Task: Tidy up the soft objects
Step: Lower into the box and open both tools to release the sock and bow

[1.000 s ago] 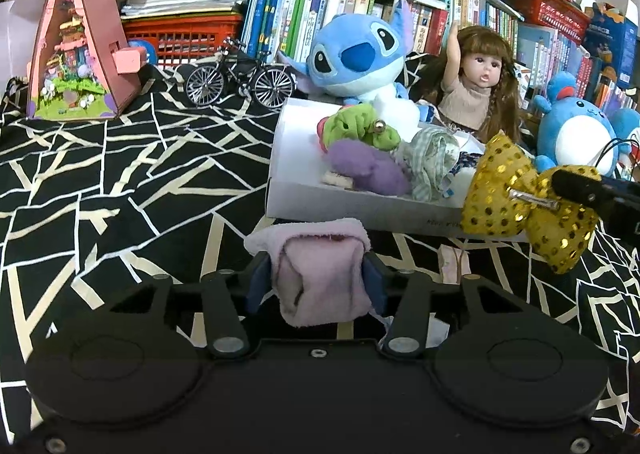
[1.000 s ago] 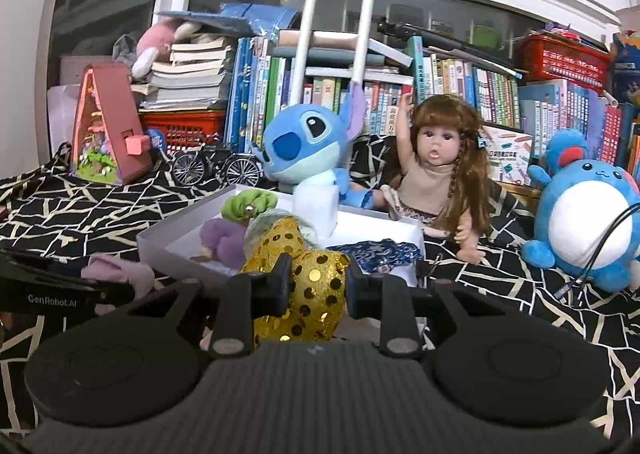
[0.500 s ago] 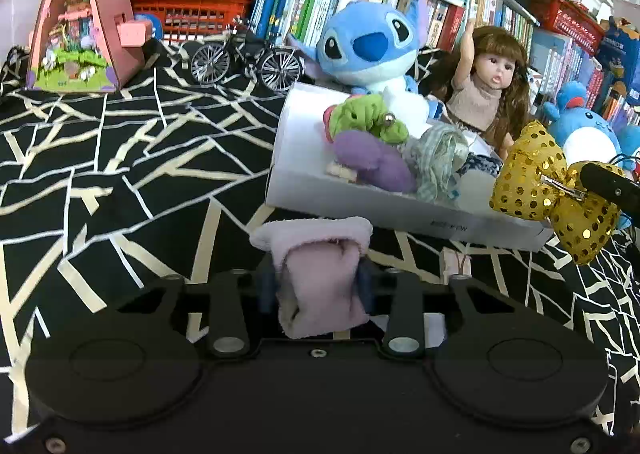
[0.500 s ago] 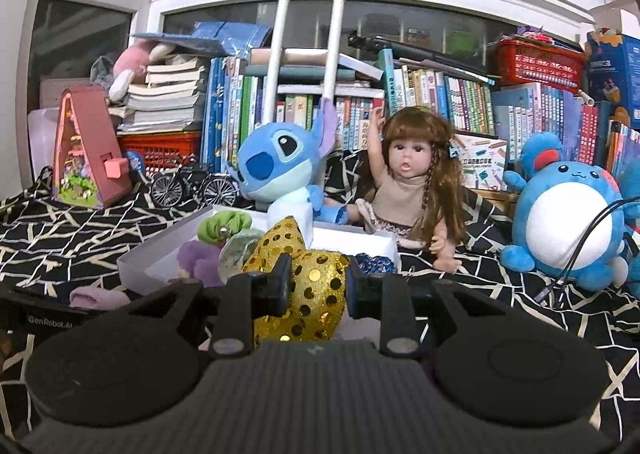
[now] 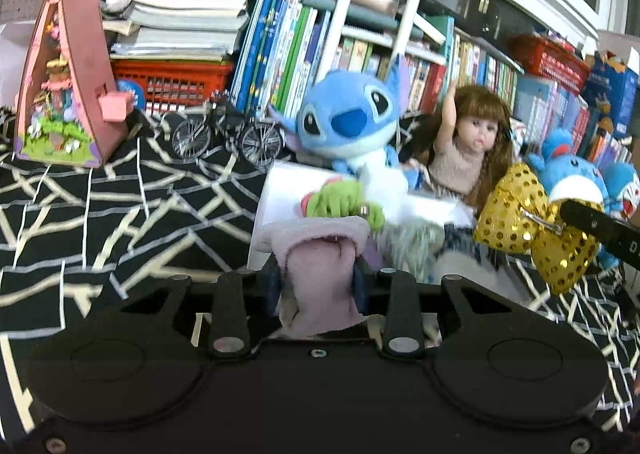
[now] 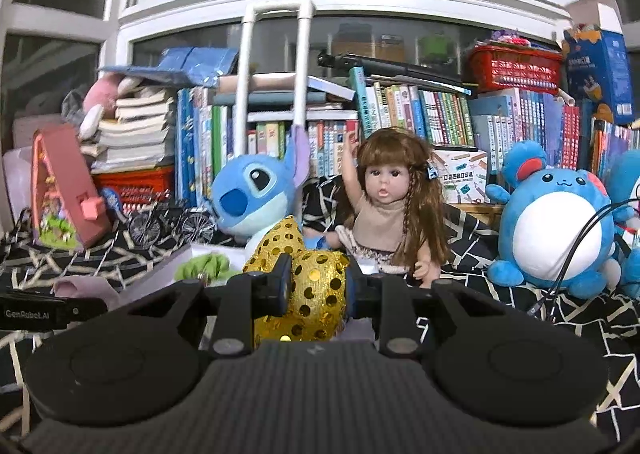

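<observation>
Left wrist view showed, nearest, the left gripper [image 5: 316, 280] with its jaws just drawn in and clamped on a pale pink soft cloth [image 5: 318, 274], held above the black patterned worktop [image 5: 100, 213]. Just beyond stood a white box [image 5: 266, 209] already holding a green soft toy [image 5: 344, 203] and other fabric pieces, too blurred to tell apart. To the right, the right gripper [image 6: 314, 286] was clamped on a gold sequinned bow [image 6: 308, 282], also raised beside the box. Behind the box sat a blue plush [image 5: 348, 125] and a doll [image 5: 472, 149]. Judging by this, several soft items were already boxed, and the cloth and bow were still to be placed inside.
</observation>
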Demonstrator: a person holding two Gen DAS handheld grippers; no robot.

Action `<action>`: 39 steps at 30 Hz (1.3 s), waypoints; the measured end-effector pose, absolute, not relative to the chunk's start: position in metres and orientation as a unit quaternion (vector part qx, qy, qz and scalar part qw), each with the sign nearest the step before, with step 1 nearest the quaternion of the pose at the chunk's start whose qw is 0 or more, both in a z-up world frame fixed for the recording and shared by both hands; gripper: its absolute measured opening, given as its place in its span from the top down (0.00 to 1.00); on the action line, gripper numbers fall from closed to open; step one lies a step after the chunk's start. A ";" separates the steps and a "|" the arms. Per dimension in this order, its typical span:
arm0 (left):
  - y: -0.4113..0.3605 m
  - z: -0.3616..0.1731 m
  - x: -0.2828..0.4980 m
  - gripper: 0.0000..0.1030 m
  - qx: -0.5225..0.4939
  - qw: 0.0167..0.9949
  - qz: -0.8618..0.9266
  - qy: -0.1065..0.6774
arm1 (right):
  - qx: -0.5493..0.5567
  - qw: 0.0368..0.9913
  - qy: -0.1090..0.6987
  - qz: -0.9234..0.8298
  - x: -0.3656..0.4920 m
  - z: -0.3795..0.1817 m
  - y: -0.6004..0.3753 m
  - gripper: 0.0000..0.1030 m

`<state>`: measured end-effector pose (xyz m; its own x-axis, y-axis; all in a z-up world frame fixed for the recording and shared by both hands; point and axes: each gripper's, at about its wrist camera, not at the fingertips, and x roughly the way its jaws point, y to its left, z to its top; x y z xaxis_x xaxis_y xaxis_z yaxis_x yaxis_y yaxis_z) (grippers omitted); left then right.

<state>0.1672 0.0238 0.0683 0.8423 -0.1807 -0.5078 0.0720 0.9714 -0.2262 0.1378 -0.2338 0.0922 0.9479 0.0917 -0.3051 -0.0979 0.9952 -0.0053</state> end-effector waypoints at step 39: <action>-0.007 0.018 0.318 0.68 -0.114 0.937 -0.053 0.325 | 0.270 0.925 0.265 -0.046 0.296 0.029 -0.256 0.76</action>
<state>0.3176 -0.0073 0.0176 0.7832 -0.1729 -0.5972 0.0242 0.9683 -0.2486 0.2961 -0.2564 0.0288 0.8556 0.0582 -0.5143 0.2278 0.8499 0.4752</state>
